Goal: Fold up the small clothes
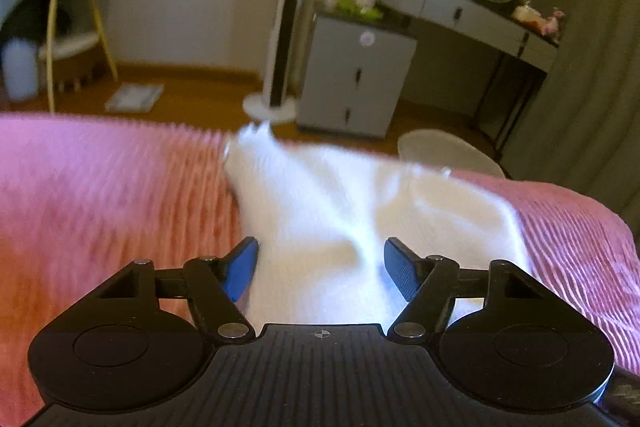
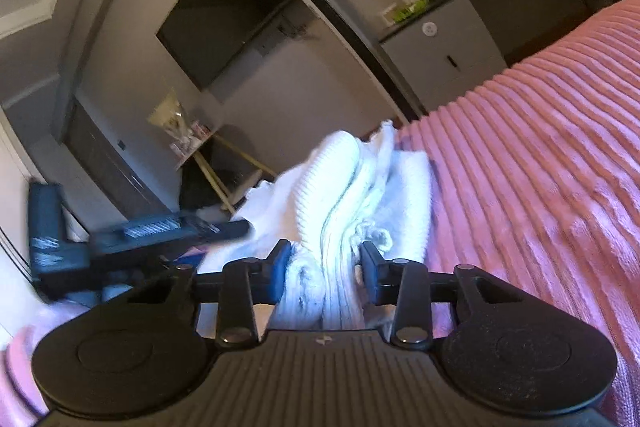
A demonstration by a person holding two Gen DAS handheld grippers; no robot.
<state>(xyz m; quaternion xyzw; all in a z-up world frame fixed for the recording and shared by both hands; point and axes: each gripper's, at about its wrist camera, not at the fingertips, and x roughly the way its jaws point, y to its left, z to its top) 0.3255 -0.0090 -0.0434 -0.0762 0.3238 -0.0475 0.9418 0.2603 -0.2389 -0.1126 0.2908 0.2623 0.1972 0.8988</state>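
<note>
White garment [image 1: 360, 211] motion-blurred on the pink blanket [image 1: 100, 195]; folds unreadable. Its near end is hidden behind the gripper body.

Both your wrist cameras look low and close along their fingers across the pink ribbed bedspread [image 1: 100, 187], sharing the white knitted garment [image 2: 352, 179] and grey cabinet [image 1: 352, 75].

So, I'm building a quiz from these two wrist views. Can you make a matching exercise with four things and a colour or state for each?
Things:
1. bedspread
2. small garment
3. left gripper
4. right gripper

Colours or states:
A. white, ribbed knit
B. jaws apart, cloth between them but not pressed
C. pink, ridged
D. jaws pinching a bunch of white cloth

Pairs: 1-C, 2-A, 3-B, 4-D
</note>
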